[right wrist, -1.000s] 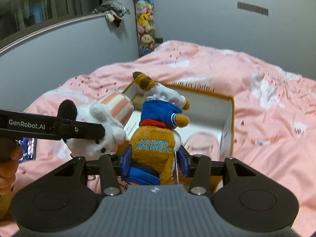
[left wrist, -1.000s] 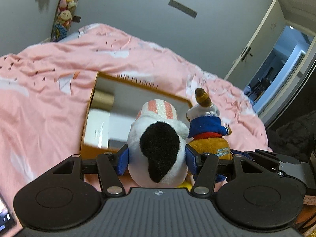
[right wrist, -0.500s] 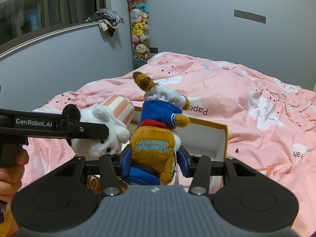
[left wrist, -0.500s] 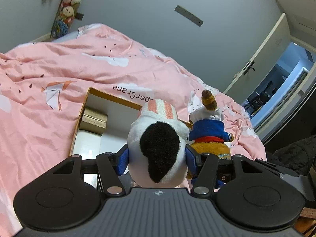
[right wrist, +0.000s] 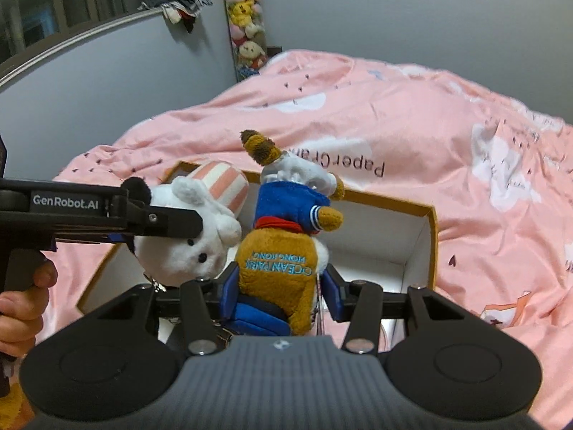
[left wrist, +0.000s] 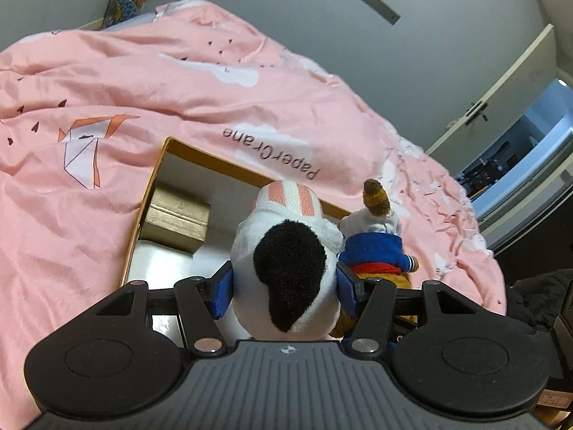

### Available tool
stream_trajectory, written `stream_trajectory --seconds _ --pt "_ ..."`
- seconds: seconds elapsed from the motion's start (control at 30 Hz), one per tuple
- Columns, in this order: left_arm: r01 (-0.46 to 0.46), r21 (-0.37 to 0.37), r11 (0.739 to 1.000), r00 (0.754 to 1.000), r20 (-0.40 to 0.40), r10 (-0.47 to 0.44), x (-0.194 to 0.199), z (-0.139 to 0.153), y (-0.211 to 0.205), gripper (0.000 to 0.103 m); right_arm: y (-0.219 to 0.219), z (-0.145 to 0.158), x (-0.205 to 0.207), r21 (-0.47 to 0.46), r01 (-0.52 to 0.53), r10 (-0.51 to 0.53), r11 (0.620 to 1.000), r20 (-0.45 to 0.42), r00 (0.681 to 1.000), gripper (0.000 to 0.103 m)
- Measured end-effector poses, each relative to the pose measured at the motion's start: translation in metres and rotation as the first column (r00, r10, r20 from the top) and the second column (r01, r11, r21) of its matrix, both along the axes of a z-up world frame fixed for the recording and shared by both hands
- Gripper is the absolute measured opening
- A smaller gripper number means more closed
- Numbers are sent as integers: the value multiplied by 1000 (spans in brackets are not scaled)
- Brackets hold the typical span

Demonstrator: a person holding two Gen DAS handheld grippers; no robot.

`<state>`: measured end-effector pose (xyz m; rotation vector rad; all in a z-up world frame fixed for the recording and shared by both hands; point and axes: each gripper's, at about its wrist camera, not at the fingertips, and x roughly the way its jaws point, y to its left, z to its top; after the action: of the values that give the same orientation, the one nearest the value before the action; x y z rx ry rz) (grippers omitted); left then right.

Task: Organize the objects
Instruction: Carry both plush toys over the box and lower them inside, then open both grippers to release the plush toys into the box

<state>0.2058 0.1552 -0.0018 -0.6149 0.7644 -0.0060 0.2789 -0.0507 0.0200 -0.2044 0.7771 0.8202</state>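
left view alone shows gold box (left wrist: pixel 177 216), perhaps cardboard

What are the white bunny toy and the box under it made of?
The white bunny toy looks like soft plush: fuzzy pile, rounded stuffed shape, squeezed by the left gripper. The box on the pink bedspread seems to be cardboard, with thin stiff walls, brown edges and a smooth white inside.

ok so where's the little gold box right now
In the left wrist view, the gold box sits inside the open cardboard box, tucked in its far left corner, left of the white plush.
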Motion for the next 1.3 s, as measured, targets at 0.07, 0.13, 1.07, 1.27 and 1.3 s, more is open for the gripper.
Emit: stream_trajectory --seconds 0.07,0.13,1.07,1.27,1.3 --pt "0 -5 1000 1000 -6 0 8 -6 1 66 6 -9 9 -12 -7 7 1000 -24 1000 50" --pt "-3 -4 1000 1000 -24 3 15 -12 0 66 11 -17 16 -21 -12 11 1000 -52 999 50" --pt "5 143 990 995 -103 10 25 -48 -16 71 55 -56 44 -155 -98 80 983 -121 989 58" --pt "-12 187 982 1000 -19 16 13 -32 -18 74 45 -49 38 -158 -101 88 982 -91 992 59" --pt "-16 188 982 1000 -10 18 12 -30 -17 71 42 -46 37 -156 -100 87 983 -85 993 60"
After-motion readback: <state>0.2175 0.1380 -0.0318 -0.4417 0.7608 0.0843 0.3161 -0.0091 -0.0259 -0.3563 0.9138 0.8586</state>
